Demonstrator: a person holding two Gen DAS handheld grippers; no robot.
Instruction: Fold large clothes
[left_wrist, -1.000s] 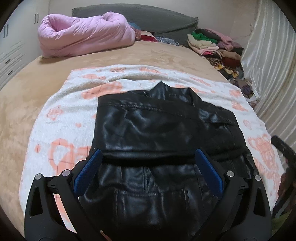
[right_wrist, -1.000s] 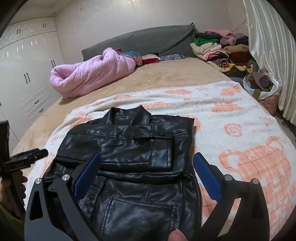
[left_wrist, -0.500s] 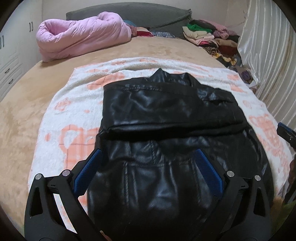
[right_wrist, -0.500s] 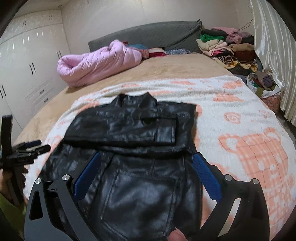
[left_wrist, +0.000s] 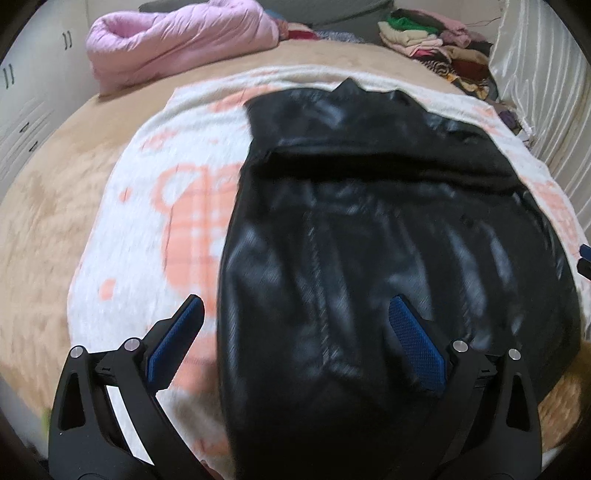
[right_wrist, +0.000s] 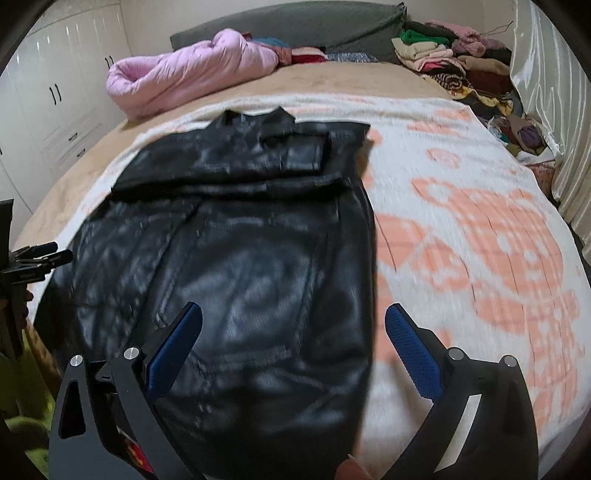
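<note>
A black leather jacket lies flat on a white and orange blanket, its sleeves folded across the chest and its collar pointing away. It also shows in the right wrist view. My left gripper is open and empty, hovering over the jacket's lower left edge. My right gripper is open and empty over the jacket's lower right edge. The left gripper also shows at the left edge of the right wrist view. Both views are blurred by motion.
The blanket covers a tan bed. A pink duvet and a grey headboard are at the far end. A pile of clothes sits far right beside a curtain. White wardrobes stand left.
Both grippers have pulled back toward the jacket's hem and tilted down, so the lower half of the jacket fills the views. Each now straddles a side edge. Both stay open.
</note>
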